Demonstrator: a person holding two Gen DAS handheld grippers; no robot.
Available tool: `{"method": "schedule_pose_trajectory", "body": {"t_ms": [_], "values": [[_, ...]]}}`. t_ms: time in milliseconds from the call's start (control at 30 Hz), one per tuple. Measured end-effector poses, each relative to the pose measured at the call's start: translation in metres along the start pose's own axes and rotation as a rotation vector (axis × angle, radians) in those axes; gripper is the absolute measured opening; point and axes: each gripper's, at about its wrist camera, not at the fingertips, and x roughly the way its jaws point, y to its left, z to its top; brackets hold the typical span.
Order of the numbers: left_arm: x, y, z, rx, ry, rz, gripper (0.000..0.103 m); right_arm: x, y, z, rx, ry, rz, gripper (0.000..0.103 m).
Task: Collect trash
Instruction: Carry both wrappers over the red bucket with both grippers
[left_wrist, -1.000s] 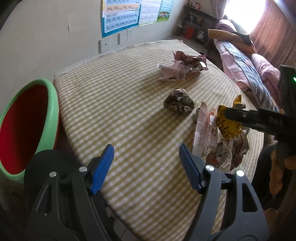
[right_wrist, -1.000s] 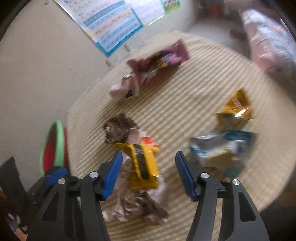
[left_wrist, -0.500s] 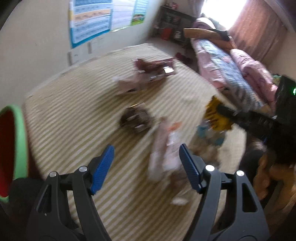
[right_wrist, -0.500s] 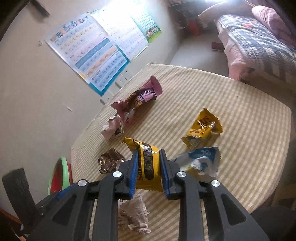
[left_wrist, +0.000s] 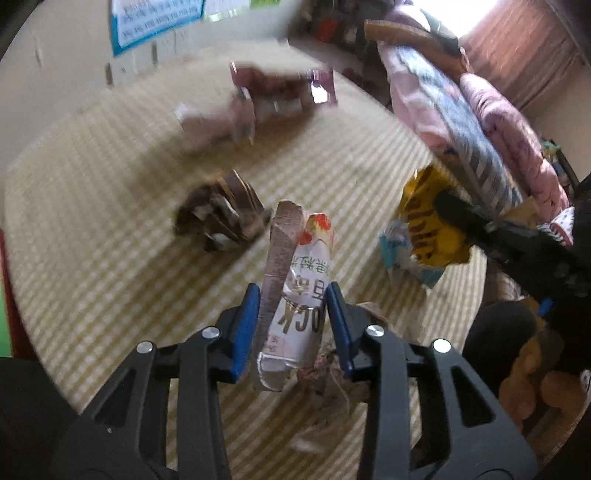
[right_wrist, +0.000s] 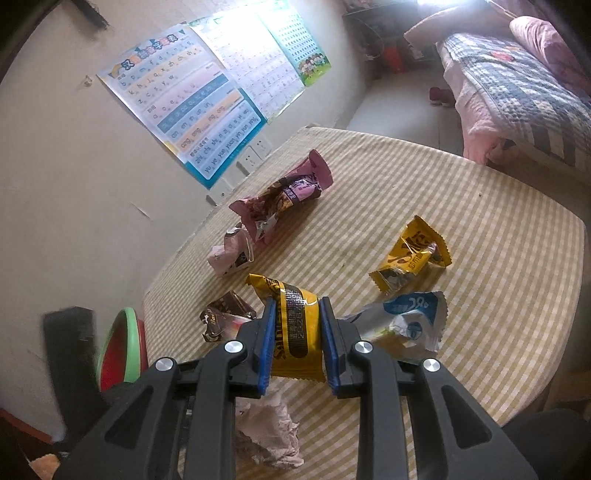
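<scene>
Gripping: L gripper (left_wrist: 291, 314) w/ white wrapper (left_wrist: 295, 299), R gripper (right_wrist: 297, 332) w/ yellow wrapper (right_wrist: 295, 328).

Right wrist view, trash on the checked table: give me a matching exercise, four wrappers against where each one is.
Things:
1. yellow wrapper with black band
2. pink wrapper
3. blue and white wrapper
4. white wrapper with red tip

Places:
A. lying nearest the wall posters
B. clamped in the left tongs
C. clamped in the right tongs
D. lying on the table just right of the right tongs

Pairs: 1-C, 2-A, 3-D, 4-B
</scene>
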Motion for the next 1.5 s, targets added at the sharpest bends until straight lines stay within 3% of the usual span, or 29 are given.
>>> {"method": "schedule_pose_trajectory", "body": {"t_ms": [300,567,667,700,733,800,900,1067,1233,1400,1500], "values": [[-0.071,0.02,-0.003,-0.009,-0.187,0.107,0.036,0.0,0.016,-0.003,-0.073,-0.002,-0.023,0.023],[-0.089,0.057,-0.012,-0.095,-0.219,0.145,0.036,-0.006,0.049,-0.013,-0.188,-0.016,-0.035,0.023],[-0.097,0.072,-0.027,-0.19,-0.208,0.16,0.036,-0.01,0.057,-0.018,-0.208,-0.029,-0.04,0.023],[-0.105,0.079,-0.037,-0.265,-0.223,0.136,0.036,-0.014,0.057,-0.021,-0.197,-0.042,-0.027,0.023],[-0.108,0.08,-0.039,-0.278,-0.225,0.108,0.036,-0.019,0.058,-0.025,-0.177,-0.069,-0.029,0.023],[-0.121,0.072,-0.038,-0.203,-0.263,0.199,0.036,-0.016,0.063,-0.022,-0.162,-0.07,0.005,0.023],[-0.138,0.079,-0.032,-0.266,-0.32,0.137,0.036,-0.016,0.073,-0.02,-0.188,-0.089,0.012,0.023],[-0.159,0.088,-0.03,-0.252,-0.375,0.179,0.036,0.001,0.078,-0.019,-0.158,-0.039,0.024,0.022],[-0.167,0.111,-0.037,-0.331,-0.376,0.192,0.036,0.008,0.102,-0.023,-0.229,-0.017,0.043,0.022],[-0.161,0.117,-0.043,-0.341,-0.365,0.197,0.036,0.013,0.11,-0.035,-0.264,0.015,0.061,0.022],[-0.162,0.11,-0.041,-0.296,-0.36,0.228,0.036,0.018,0.116,-0.038,-0.275,0.038,0.08,0.022]]}}
